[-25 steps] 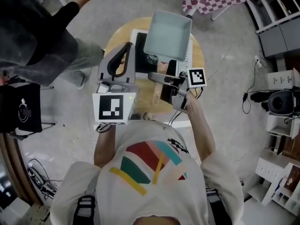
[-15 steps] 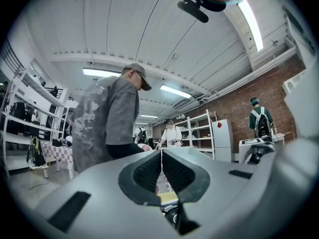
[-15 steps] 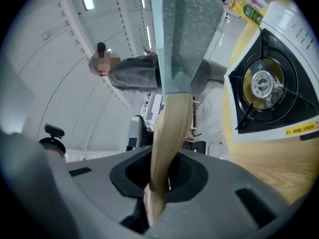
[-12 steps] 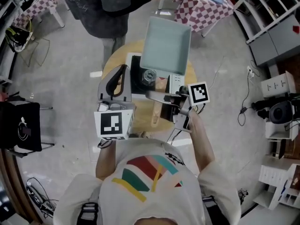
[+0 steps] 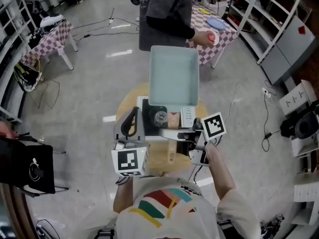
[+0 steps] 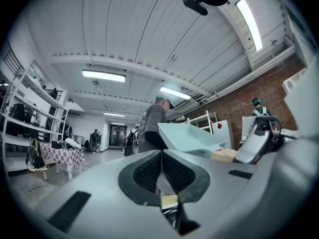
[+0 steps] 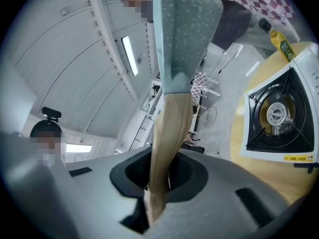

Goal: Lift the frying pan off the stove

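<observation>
The square pale-teal frying pan (image 5: 174, 76) hangs high above the stove (image 5: 148, 114), clear of its burner (image 5: 160, 117). My right gripper (image 5: 172, 133) is shut on the pan's wooden handle (image 7: 167, 128), which runs up from the jaws to the pan (image 7: 185, 34). In the right gripper view the stove (image 7: 276, 114) lies far below, its burner bare. My left gripper (image 5: 130, 121) is raised left of the pan, its jaws (image 6: 160, 169) shut with nothing between them. From the left gripper view the pan (image 6: 188, 136) shows tilted at the right.
The stove stands on a round wooden table (image 5: 155, 159). An oil bottle (image 7: 279, 40) stands by the stove. A person in dark clothes (image 5: 167, 14) stands just behind the table with a red object in hand (image 5: 211, 37). Checkered tables (image 5: 47, 39) and shelving ring the room.
The pan has gone up and away from the stove, with the right gripper still shut on its handle. The person in dark clothes has walked from the left to behind the table.
</observation>
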A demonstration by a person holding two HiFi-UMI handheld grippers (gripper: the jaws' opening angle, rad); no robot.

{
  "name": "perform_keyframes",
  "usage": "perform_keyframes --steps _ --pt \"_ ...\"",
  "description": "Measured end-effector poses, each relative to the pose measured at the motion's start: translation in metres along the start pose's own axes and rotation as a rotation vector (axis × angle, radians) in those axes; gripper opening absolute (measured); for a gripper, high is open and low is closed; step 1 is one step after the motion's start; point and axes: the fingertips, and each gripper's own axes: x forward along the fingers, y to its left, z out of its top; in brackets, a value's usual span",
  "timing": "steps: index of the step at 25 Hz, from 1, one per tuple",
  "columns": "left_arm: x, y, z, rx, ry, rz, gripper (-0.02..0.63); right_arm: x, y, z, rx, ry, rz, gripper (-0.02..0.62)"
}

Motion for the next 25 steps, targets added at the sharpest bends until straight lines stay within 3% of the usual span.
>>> perform_keyframes --steps 11,25 --pt "0.0 -0.003 0.005 0.014 -0.032 -0.026 0.008 0.0 0.012 0.002 -0.08 -0.007 0.001 0.04" --pt "0.002 -0.008 0.006 0.015 -0.029 -0.032 0.008 -0.004 0.015 -0.005 -0.099 0.022 -0.018 0.041"
